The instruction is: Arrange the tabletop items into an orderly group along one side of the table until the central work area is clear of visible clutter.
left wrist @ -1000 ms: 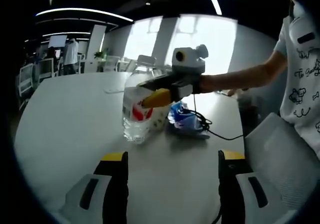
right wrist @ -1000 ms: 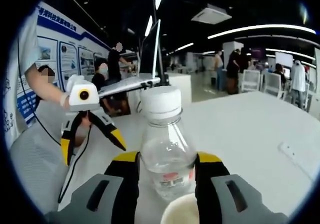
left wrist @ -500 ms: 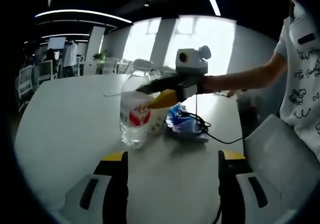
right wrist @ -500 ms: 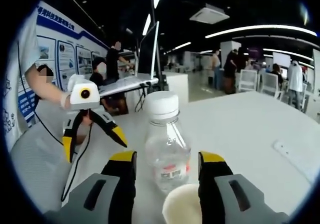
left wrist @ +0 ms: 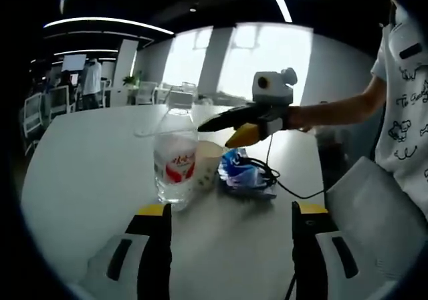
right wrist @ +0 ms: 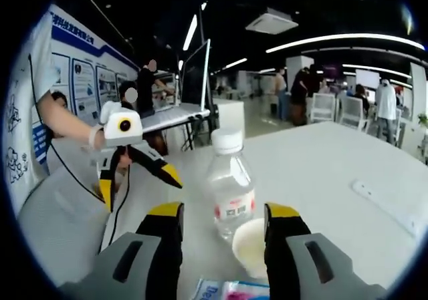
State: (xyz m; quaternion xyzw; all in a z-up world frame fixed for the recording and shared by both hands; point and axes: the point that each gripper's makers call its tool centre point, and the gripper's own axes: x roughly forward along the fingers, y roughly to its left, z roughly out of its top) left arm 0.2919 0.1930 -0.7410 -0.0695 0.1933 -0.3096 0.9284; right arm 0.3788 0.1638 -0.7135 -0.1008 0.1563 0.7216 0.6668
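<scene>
**White table, both claws spread wide and gripping nothing**

Lying broad and pale under ceiling strip lights, white table (left wrist: 87, 173) carrying a small cluster near its middle. Standing upright there, clear water bottle (left wrist: 175, 154) with white cap and red label; touching it at 3 o'clock in the left gripper view, pale paper cup (left wrist: 206, 169). Just past the cup at 3 o'clock, crumpled blue packet (left wrist: 242, 174) with a black cable (left wrist: 294, 188) trailing off toward the table edge.

Rising from 6 o'clock of the left gripper view, left gripper (left wrist: 227, 214), yellow-tipped jaws standing far apart, released, touching nothing, bottle well ahead at 11 o'clock. Hanging above the packet at 1 o'clock, right gripper (left wrist: 221, 131), jaws parted, clear of bottle and cup, held by a person's outstretched arm.

Looking from the right gripper view: right gripper (right wrist: 221, 213) spread open, empty, with water bottle (right wrist: 231, 188) standing beyond the gap and paper cup (right wrist: 251, 246) sitting between the jaw tips, apparently without contact. Showing at 6 o'clock, edge of the blue packet (right wrist: 227, 290). Hovering at 9 o'clock, left gripper (right wrist: 140, 183), jaws splayed, empty. Lying flat at 3 o'clock, white strip (right wrist: 388, 208).
</scene>
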